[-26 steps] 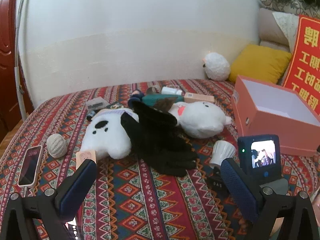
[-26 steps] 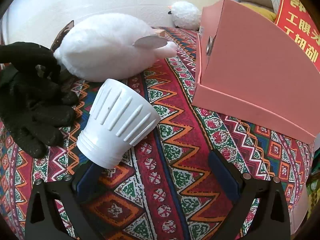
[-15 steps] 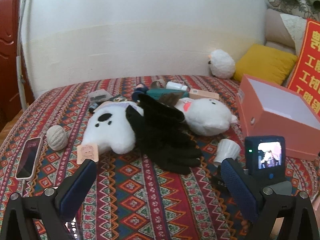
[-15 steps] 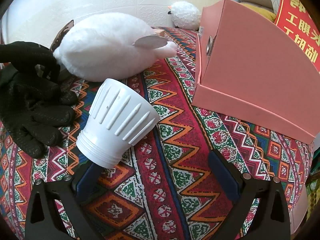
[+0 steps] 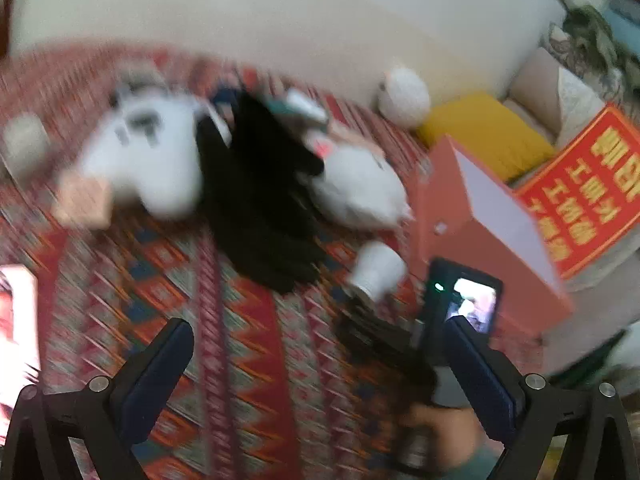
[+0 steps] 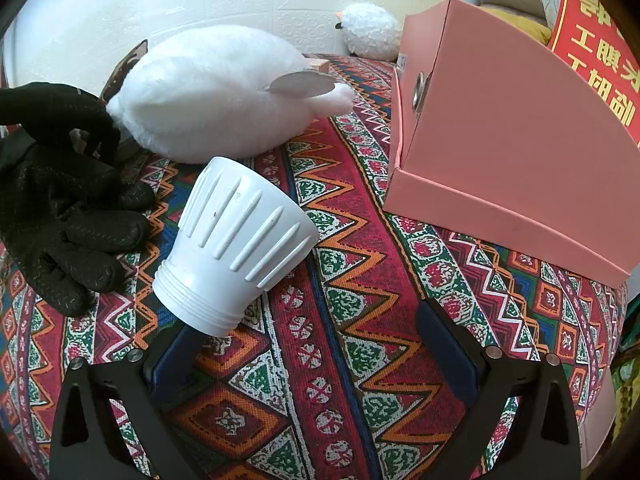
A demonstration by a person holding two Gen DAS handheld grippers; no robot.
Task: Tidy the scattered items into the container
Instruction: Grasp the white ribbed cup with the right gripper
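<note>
A white ribbed cup [image 6: 236, 244] lies on its side on the patterned bedspread, its threaded end just above the left fingertip of my right gripper [image 6: 316, 344], which is open and holds nothing. The pink box [image 6: 516, 148] stands open to the right. Black gloves [image 6: 60, 200] and a white plush toy [image 6: 216, 96] lie to the left and behind. In the blurred left wrist view my left gripper [image 5: 316, 360] is open above the bedspread; the cup [image 5: 378, 270], the gloves [image 5: 260, 200], the plush toys [image 5: 356, 188] and the pink box [image 5: 480, 216] lie ahead.
A small white plush bird [image 6: 370, 30], a yellow cushion [image 5: 484, 132] and a red banner [image 5: 588, 184] sit by the wall. A phone [image 5: 16, 340] lies at the left edge. A tan card [image 5: 82, 204] and small items sit behind the plush toys.
The left wrist view has swung and tilted, now heavily blurred, with the scene shifted left and rotated. The right gripper has barely moved; the cup stays in place.
</note>
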